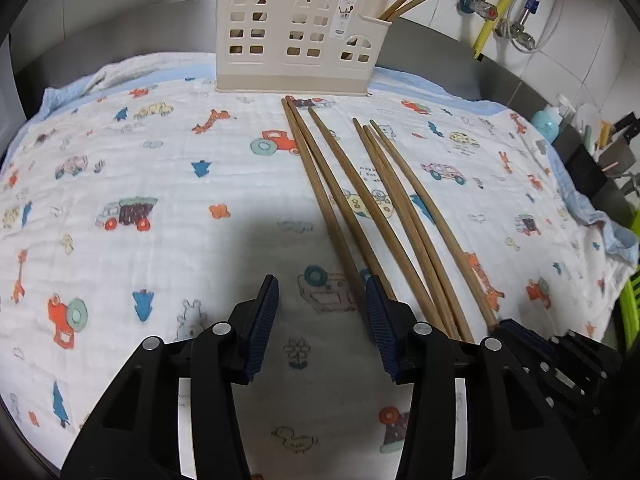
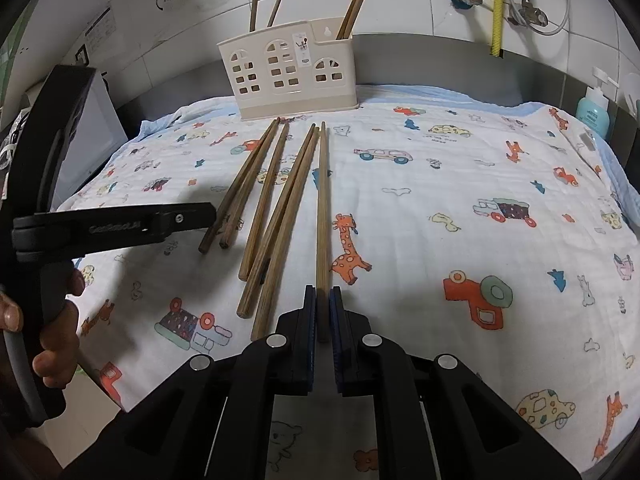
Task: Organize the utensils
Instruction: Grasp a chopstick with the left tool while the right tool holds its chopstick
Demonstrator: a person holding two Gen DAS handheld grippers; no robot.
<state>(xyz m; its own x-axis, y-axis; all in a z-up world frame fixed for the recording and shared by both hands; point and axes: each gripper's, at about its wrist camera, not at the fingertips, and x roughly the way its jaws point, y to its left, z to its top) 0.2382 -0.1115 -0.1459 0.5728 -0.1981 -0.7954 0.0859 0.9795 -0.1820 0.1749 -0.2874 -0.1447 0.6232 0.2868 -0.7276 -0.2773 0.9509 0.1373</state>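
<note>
The right gripper [image 2: 323, 300] clamps one chopstick [image 2: 322, 200] near its end; lifted, its 12 o'clock tip may droop and miss the holder [image 2: 292, 76]; the left gripper [image 1: 322, 300] hangs spread, empty.

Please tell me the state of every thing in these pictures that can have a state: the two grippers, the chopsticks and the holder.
right gripper: shut on the rightmost chopstick, near its end.
left gripper: open, holding nothing.
five other chopsticks: lying loose on the printed cloth.
utensil holder: upright at the far edge of the cloth, with several chopsticks already standing in it.
</note>
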